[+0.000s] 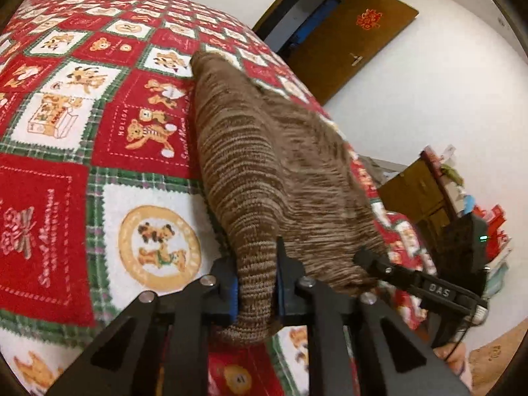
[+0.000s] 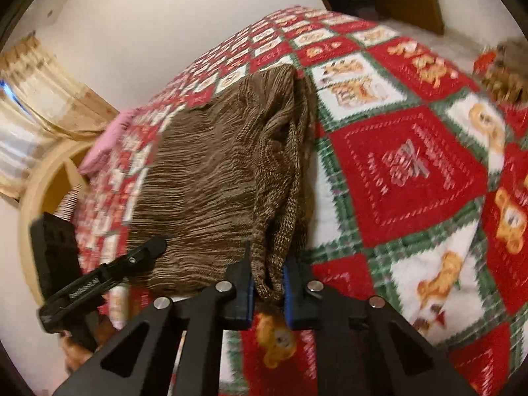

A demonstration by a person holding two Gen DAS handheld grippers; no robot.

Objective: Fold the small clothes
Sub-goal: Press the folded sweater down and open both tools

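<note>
A brown striped knit sweater (image 1: 264, 165) lies on the red, white and green teddy-bear bedspread (image 1: 82, 132). My left gripper (image 1: 255, 283) is shut on one near corner of the sweater and lifts it off the bed. The right gripper (image 1: 373, 260) shows at the right of this view, at the sweater's other near corner. In the right wrist view my right gripper (image 2: 268, 283) is shut on a bunched corner of the sweater (image 2: 214, 171). The left gripper (image 2: 145, 250) shows at the left there, on the same near edge.
The bedspread (image 2: 412, 181) covers the whole bed. A brown wooden door (image 1: 356, 43) stands open past the bed. A wooden cabinet with clutter (image 1: 429, 191) stands at the right. A pink cloth (image 2: 105, 142) and a curtain (image 2: 36, 92) are at the left.
</note>
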